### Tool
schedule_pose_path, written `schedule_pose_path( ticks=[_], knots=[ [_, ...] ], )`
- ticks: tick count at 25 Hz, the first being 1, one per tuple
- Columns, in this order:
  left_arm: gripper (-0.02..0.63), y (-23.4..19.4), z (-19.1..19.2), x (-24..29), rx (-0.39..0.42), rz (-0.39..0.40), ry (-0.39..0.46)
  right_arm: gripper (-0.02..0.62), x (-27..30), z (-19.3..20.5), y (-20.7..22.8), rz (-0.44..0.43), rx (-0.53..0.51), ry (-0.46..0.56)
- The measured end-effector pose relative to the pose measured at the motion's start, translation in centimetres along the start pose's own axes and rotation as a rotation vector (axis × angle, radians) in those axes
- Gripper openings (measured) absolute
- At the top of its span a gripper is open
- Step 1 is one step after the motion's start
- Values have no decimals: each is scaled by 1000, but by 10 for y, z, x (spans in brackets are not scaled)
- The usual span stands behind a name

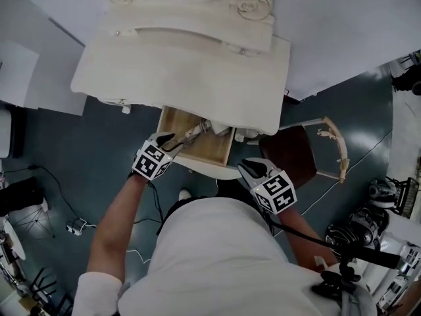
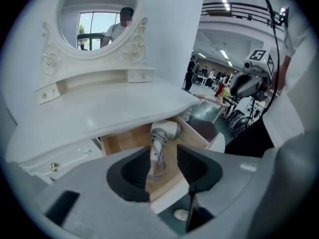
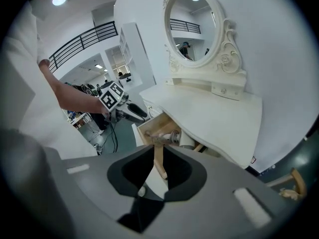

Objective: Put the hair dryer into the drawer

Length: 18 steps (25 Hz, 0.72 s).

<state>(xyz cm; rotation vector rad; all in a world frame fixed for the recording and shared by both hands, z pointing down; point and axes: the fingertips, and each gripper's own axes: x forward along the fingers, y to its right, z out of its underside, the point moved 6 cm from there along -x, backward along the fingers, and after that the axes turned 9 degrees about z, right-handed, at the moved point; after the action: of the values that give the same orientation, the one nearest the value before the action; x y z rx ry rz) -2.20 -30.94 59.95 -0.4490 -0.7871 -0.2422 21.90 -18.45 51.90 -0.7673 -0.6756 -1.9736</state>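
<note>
The drawer (image 1: 212, 151) stands pulled out from under the front edge of the surface (image 1: 197, 71), below the mirror (image 2: 97, 16). The hair dryer (image 1: 196, 131) lies inside the drawer on its wooden bottom, with the head at the 1 o'clock end and the handle and looped cord running toward 7 o'clock.

Left hand-held gripper (image 1: 170, 140): positioned at the 9 o'clock corner of the drawer, tips just beside the dryer handle. Its jaws are spread wide. The handle shows in the gap between them, lying in the drawer beyond, and is not clamped.

Right hand-held gripper (image 1: 250, 168): positioned at 4 o'clock of the drawer, clear of its front. Its jaws are partly apart with nothing between them.

A chair (image 1: 293, 153) stands at 3 o'clock of the drawer.
</note>
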Motion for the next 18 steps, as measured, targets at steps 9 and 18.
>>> schedule_pose_path(
  ticks=[9, 18],
  knots=[
    [2, 59, 31, -94, -79, 38, 167, 1, 9, -17, -78, 16, -21, 53],
    [2, 105, 59, -155, -186, 162, 273, 0, 17, -4, -158, 17, -4, 48]
  ],
)
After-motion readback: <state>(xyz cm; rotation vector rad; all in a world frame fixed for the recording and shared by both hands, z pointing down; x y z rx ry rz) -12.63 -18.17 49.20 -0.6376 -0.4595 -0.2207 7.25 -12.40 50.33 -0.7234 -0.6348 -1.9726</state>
